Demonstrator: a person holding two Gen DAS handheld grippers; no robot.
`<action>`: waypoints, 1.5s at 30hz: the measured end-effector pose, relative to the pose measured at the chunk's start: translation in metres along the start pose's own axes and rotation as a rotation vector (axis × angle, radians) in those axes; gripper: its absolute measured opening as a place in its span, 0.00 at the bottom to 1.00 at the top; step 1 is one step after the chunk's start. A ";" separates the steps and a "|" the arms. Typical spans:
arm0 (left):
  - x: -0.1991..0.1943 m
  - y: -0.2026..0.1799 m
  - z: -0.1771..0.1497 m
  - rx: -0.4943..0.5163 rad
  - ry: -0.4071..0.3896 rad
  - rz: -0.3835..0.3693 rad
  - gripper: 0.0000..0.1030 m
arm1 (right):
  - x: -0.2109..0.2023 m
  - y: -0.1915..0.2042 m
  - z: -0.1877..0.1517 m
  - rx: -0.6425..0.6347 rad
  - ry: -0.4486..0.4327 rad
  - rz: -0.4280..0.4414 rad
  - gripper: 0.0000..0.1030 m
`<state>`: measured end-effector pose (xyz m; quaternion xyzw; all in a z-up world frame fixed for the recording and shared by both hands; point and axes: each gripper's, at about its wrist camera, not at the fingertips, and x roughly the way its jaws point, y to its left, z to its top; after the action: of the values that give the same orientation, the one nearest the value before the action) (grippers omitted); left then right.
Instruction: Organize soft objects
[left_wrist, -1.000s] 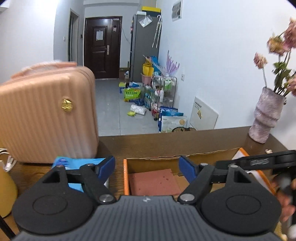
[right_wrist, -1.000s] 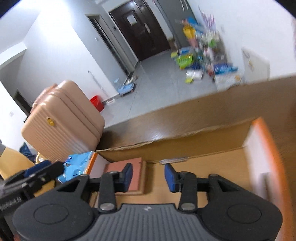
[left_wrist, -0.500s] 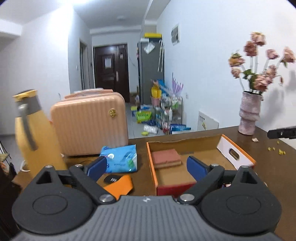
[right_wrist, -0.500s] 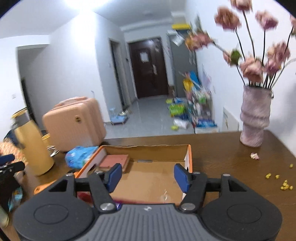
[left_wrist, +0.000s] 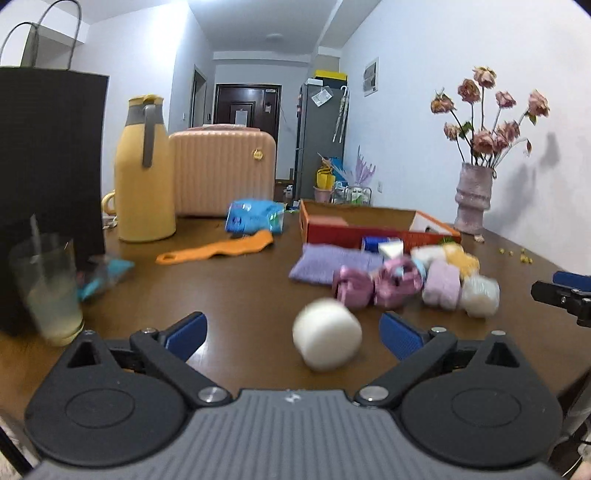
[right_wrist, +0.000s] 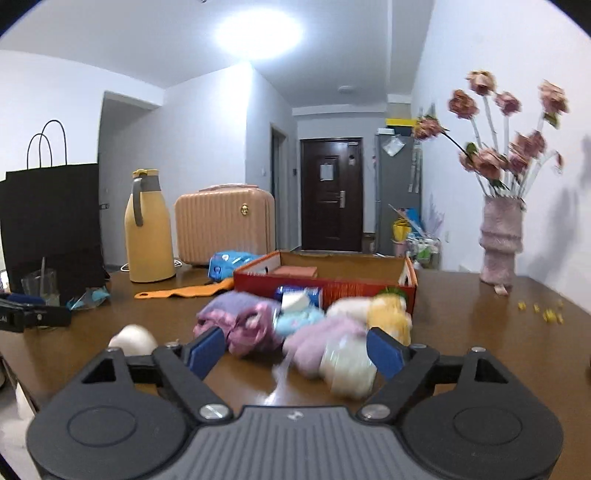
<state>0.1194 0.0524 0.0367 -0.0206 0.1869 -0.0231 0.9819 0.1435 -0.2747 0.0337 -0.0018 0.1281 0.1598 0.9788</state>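
Note:
A pile of soft things lies on the brown table in front of the red cardboard box: a purple cloth, pink pieces, a lilac roll and a white roll. My left gripper is opening wide; a white foam roll lies on the table between its jaws, untouched. My right gripper is also opening, low over the near side of the blurred pile, its pads clear of a cream roll. A pink sponge lies in the box.
On the left stand a black paper bag, a glass, a yellow jug and a pink suitcase. A blue packet and an orange strip lie mid-table. A vase of flowers stands far right.
Both grippers have drawn back from over the box towards the near side of the table. Their jaws have widened. The soft pile and white roll have come into view.

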 end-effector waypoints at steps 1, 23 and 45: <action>-0.005 -0.001 -0.009 0.012 0.002 -0.004 0.99 | -0.007 0.004 -0.009 0.017 0.002 0.000 0.83; -0.018 -0.015 -0.034 0.027 -0.006 -0.046 0.99 | -0.049 0.035 -0.053 -0.003 0.035 -0.069 0.84; 0.189 -0.017 0.069 -0.074 0.266 -0.197 0.71 | 0.141 0.025 0.015 0.127 0.152 0.067 0.62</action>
<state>0.3192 0.0275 0.0323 -0.0717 0.3128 -0.1147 0.9401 0.2684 -0.2066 0.0135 0.0525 0.2121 0.1834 0.9585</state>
